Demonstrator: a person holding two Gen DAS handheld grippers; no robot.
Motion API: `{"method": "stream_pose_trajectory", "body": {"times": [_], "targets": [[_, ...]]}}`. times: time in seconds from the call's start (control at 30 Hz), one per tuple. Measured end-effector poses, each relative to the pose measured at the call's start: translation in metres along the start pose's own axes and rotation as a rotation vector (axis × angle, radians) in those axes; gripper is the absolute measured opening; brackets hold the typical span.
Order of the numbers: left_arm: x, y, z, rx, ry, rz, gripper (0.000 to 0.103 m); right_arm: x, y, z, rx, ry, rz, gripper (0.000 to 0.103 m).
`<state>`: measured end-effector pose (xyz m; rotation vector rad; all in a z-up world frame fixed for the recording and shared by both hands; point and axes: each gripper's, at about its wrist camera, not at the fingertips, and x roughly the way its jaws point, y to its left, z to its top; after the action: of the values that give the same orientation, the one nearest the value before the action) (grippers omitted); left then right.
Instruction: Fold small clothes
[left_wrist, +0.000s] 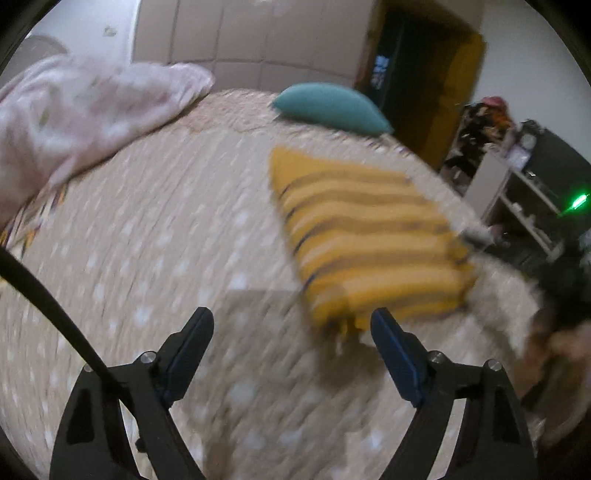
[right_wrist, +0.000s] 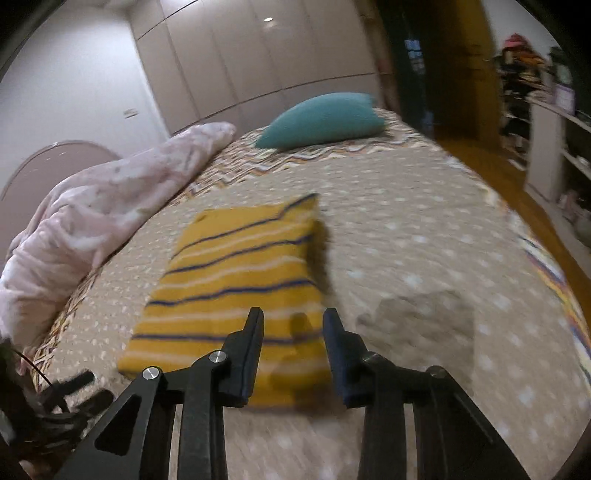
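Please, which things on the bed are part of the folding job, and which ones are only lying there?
Part of the job:
- yellow garment with dark and white stripes, folded into a flat rectangle

Only lying there:
- teal cushion
- crumpled pale pink blanket
- beige dotted bedspread, the work surface

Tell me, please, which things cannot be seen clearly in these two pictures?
- Yellow striped garment: left wrist view, motion blur hides its folds and edges.
- Garment's near edge: right wrist view, right gripper fingers cover it.
- Shelf items: left wrist view, too small, dark.
- Pink blanket: right wrist view, cut off by the left edge.
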<state>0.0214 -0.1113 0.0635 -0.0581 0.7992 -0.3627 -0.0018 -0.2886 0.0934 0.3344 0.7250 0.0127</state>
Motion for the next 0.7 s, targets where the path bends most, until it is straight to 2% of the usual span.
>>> {"method": "stream_pose_trajectory", "body": {"times": [0.03,0.1,0.17,0.23,0.27,0.3,0.33,0.4,0.47,0.57,0.63,0.7], "targets": [[0.004,-0.005,0.012,0.007,-0.004,-0.015,0.086,0.011,-0.004,-0.001,0.022,0.031,0.014,0.029],[0.022,-0.016,0.034,0.030,-0.004,-0.028,0.086,0.031,-0.013,-0.011,0.075,0.106,0.057,0.028],[0.048,-0.022,0.048,0.059,0.025,-0.001,0.086,0.038,-0.020,-0.026,0.091,0.119,0.064,0.029],[0.081,-0.022,0.051,0.069,0.104,0.019,0.086,0.034,-0.026,-0.034,0.108,0.107,0.095,0.028],[0.101,-0.022,0.047,0.074,0.183,0.034,0.086,0.033,-0.029,-0.034,0.117,0.113,0.109,0.028],[0.118,-0.019,0.041,0.060,0.252,0.017,0.087,0.032,-0.032,-0.034,0.120,0.123,0.119,0.028],[0.125,-0.011,0.036,0.005,0.263,-0.022,0.089,0.032,-0.033,-0.032,0.112,0.135,0.119,0.028],[0.120,-0.005,0.035,-0.029,0.239,-0.045,0.089,0.021,-0.035,-0.026,0.109,0.125,0.117,0.028],[0.114,-0.006,0.036,-0.014,0.232,-0.046,0.089,0.008,-0.036,-0.017,0.118,0.066,0.133,0.028],[0.093,-0.008,0.036,0.005,0.183,-0.052,0.088,0.003,-0.039,0.008,0.144,-0.001,0.146,0.028],[0.078,-0.010,0.033,0.015,0.147,-0.060,0.088,0.015,-0.037,0.023,0.166,-0.006,0.193,0.030],[0.063,-0.010,0.026,0.014,0.120,-0.068,0.088,0.036,-0.036,0.032,0.194,0.029,0.251,0.030]]}}
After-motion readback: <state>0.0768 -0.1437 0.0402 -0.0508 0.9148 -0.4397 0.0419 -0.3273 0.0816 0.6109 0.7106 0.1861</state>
